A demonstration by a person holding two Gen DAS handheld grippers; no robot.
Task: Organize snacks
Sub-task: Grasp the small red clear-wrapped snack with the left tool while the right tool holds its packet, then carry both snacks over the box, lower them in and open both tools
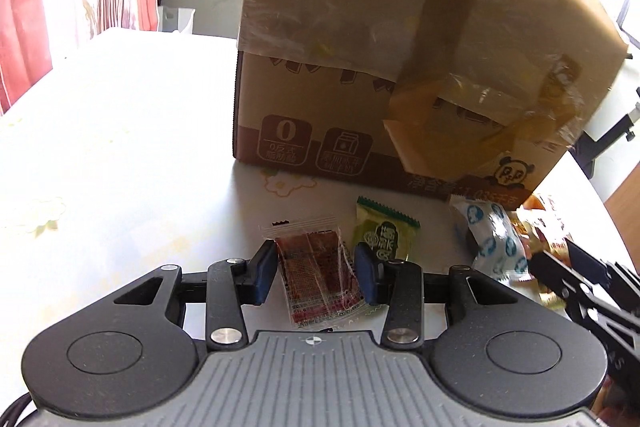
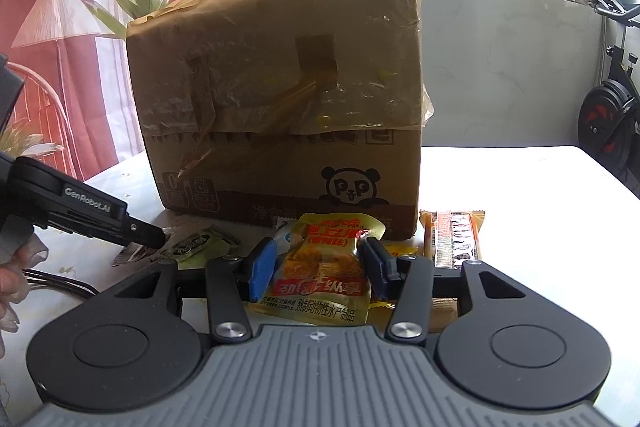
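Observation:
A red snack packet point(image 1: 320, 275) in clear wrap lies on the white table point(image 1: 120, 147). My left gripper point(image 1: 318, 271) is shut on it, a blue pad against each long edge, and the wrap buckles at the right pad. Just beyond it lie a green candy packet point(image 1: 384, 231) and a blue-and-white packet point(image 1: 492, 239). My right gripper point(image 2: 318, 267) is shut on a yellow pouch with red print point(image 2: 320, 267), pinched at its waist. The left gripper's tip point(image 2: 148, 235) shows at the left, beside the green packet point(image 2: 196, 243).
A tall taped cardboard box point(image 2: 280, 87) with a panda print stands right behind the snacks, also seen as the box point(image 1: 400, 47). An orange-ended bar packet point(image 2: 454, 235) lies right of the yellow pouch. A person's hand point(image 2: 16, 267) is at the left edge. A lamp and an exercise bike stand beyond the table.

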